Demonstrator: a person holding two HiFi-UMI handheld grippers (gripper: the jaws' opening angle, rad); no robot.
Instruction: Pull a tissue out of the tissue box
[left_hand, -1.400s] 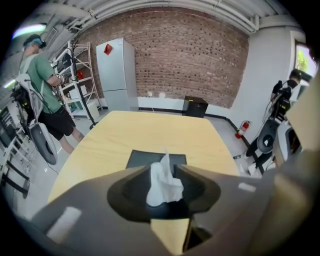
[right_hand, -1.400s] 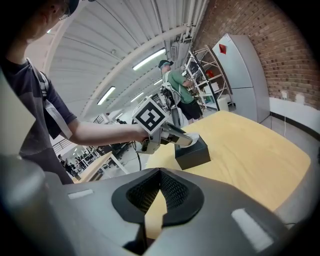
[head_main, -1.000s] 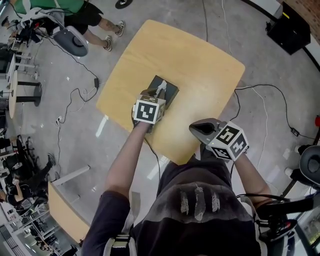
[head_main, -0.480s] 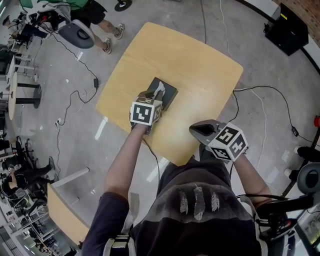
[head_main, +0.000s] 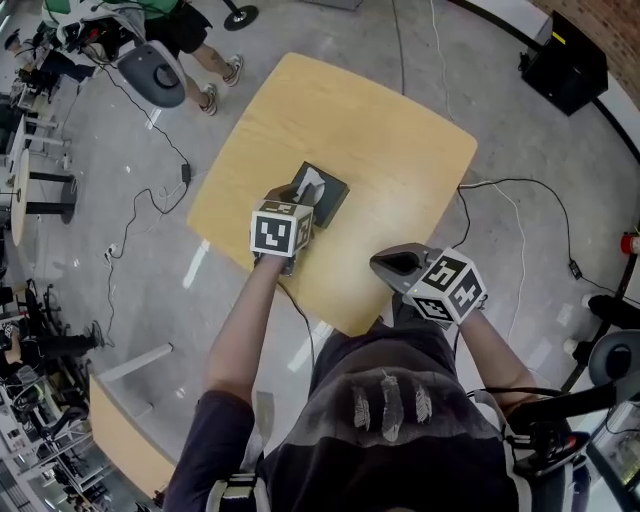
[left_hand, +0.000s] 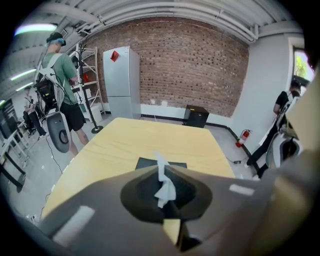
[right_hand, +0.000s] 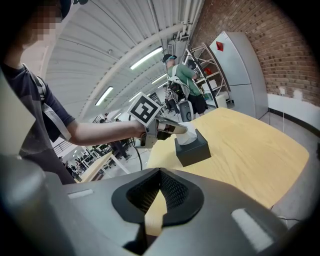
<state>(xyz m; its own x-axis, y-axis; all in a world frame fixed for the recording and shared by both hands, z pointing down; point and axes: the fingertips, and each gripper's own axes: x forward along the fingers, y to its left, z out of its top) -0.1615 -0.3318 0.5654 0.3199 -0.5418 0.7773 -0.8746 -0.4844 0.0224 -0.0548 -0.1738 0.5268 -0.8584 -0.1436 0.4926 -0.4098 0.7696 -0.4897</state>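
1. Wooden table (head_main: 400, 130) filled mid-frame; nearest, at lower right, the right gripper (head_main: 392, 264) hung closed and empty.
2. Beyond it, the left gripper (head_main: 297, 197) was clamped on the tissue (left_hand: 163, 184).
3. Farther, at centre, the tissue box (head_main: 332, 190) sat unheld; pulling might lift it or tear the tissue.

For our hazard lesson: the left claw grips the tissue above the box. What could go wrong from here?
The box stands unheld on the table, with the right claw well away from it, so it may lift with the tissue. The left claw pinches just a thin strip, which could tear or slip out.
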